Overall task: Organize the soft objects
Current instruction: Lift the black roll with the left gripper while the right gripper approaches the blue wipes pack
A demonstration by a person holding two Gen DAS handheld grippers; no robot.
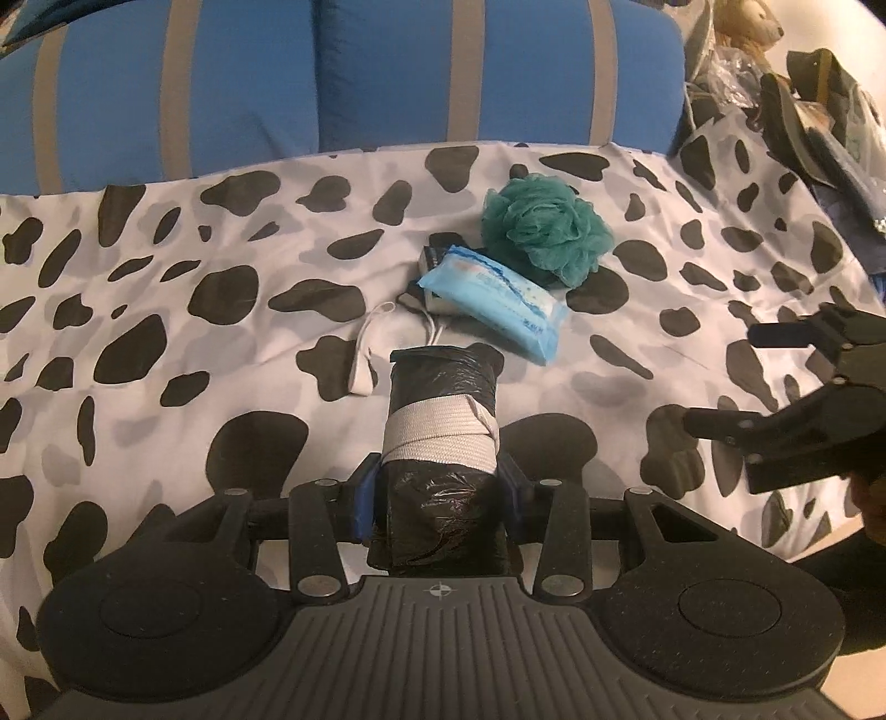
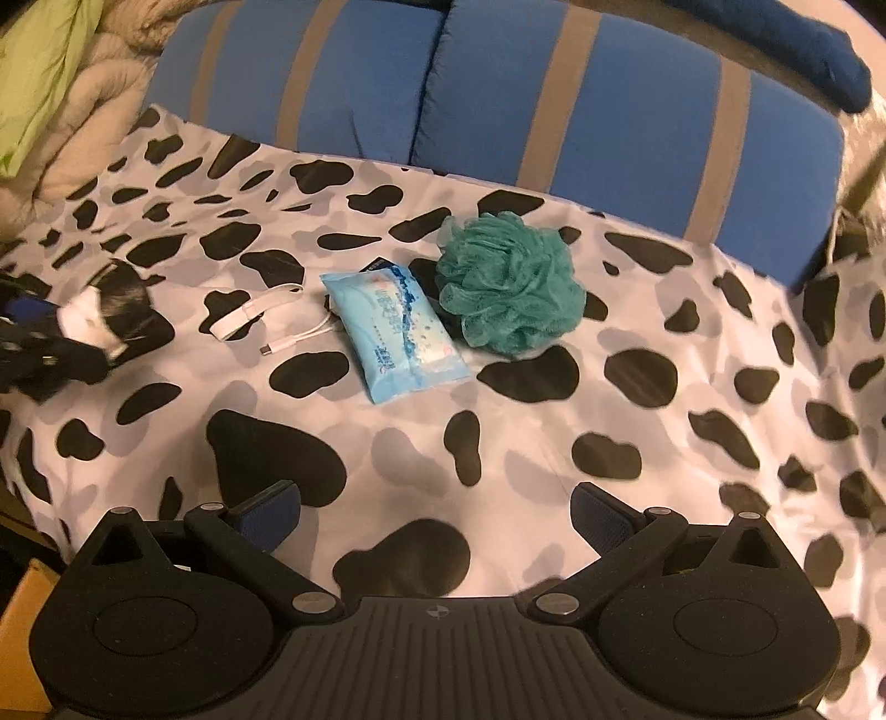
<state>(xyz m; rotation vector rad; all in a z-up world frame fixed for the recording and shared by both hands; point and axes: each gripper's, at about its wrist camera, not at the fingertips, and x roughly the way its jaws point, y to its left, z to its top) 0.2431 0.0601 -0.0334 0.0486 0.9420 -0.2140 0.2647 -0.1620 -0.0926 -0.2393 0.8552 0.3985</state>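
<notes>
- Jaws of the left gripper (image 1: 440,490) pinch a roll of black plastic bags (image 1: 440,437) at its near end; blue pads press on both sides; a pale band wraps its middle; the roll points away toward twelve o'clock, above the cow-print bedspread (image 1: 166,443).
- Jaws of the right gripper (image 2: 437,512) stand spread wide with only bedspread between them; in the left wrist view this gripper (image 1: 720,382) enters from three o'clock.
- White strap loop (image 1: 368,354) lies on the bedspread just beyond the roll, toward eleven o'clock; a white charging cable (image 2: 288,343) trails beside it, its plug end loose on the cloth.
- Blue pack of wet wipes (image 2: 398,332) lies flat near the middle of the bed, at twelve o'clock from the right gripper; a dark flat item (image 1: 434,257), too hidden to name, sits partly under its far end.
- Green mesh bath sponge (image 2: 509,282) rests just beside the pack, toward one o'clock, touching or nearly so.
- Blue cushions with grey stripes (image 2: 609,94) line the far edge of the bed; a plush toy (image 1: 747,27) and dark clutter sit at the far right in the left wrist view.
</notes>
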